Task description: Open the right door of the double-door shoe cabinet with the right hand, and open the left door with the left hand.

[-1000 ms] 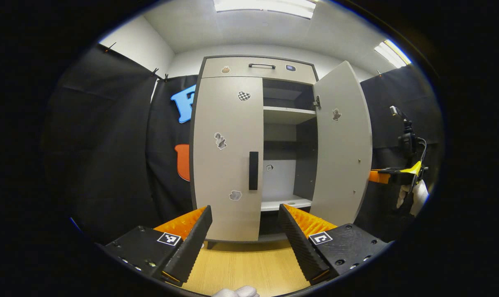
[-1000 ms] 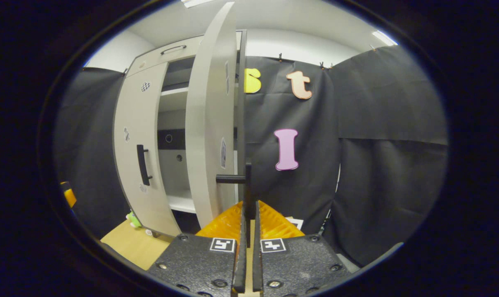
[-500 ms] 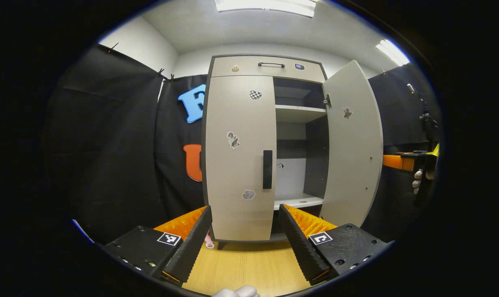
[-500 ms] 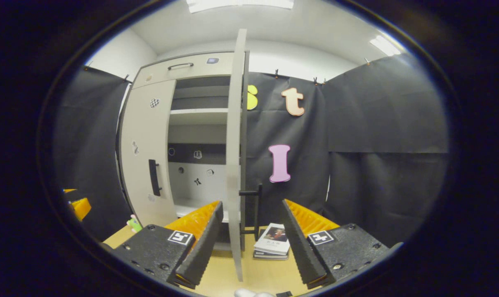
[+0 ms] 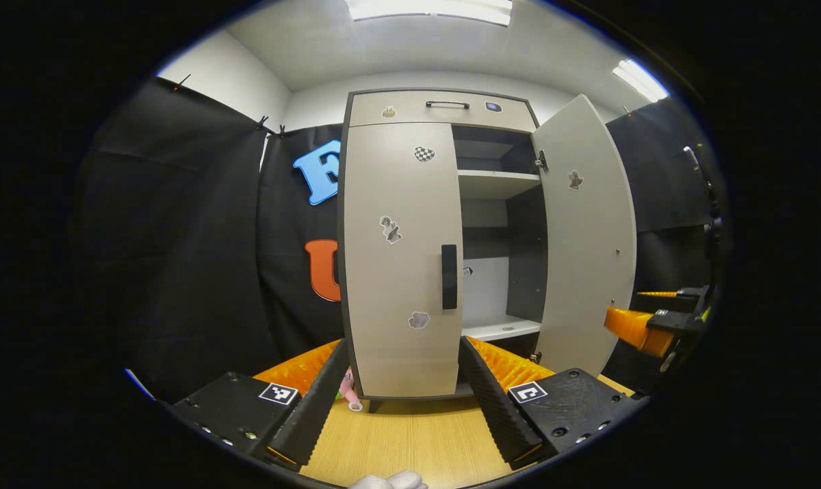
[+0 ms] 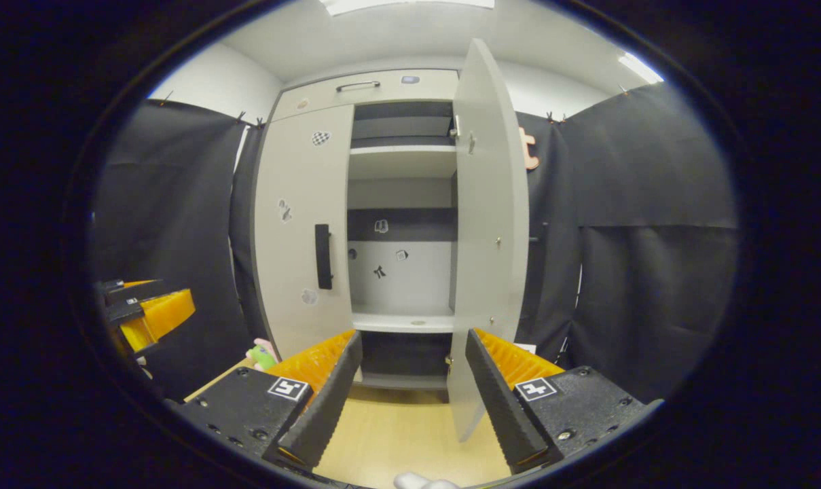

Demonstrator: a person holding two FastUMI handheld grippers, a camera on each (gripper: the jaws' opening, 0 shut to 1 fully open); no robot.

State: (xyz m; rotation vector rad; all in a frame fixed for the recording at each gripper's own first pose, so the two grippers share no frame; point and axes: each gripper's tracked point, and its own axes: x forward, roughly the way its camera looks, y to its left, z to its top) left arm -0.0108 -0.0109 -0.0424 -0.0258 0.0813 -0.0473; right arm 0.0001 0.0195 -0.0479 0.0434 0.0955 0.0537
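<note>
Both grippers' fingers wide, left door (image 5: pixel 400 258) closed ahead, right door (image 6: pixel 488 224) swung open

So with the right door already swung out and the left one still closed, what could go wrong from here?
1. The left gripper is open and short of the black handle on the closed left door; a misaligned approach could slip off that narrow bar.
2. The open right door stands free near the right gripper, which could bump it.
3. A small pink toy lies by the cabinet's base and might get knocked.
</note>
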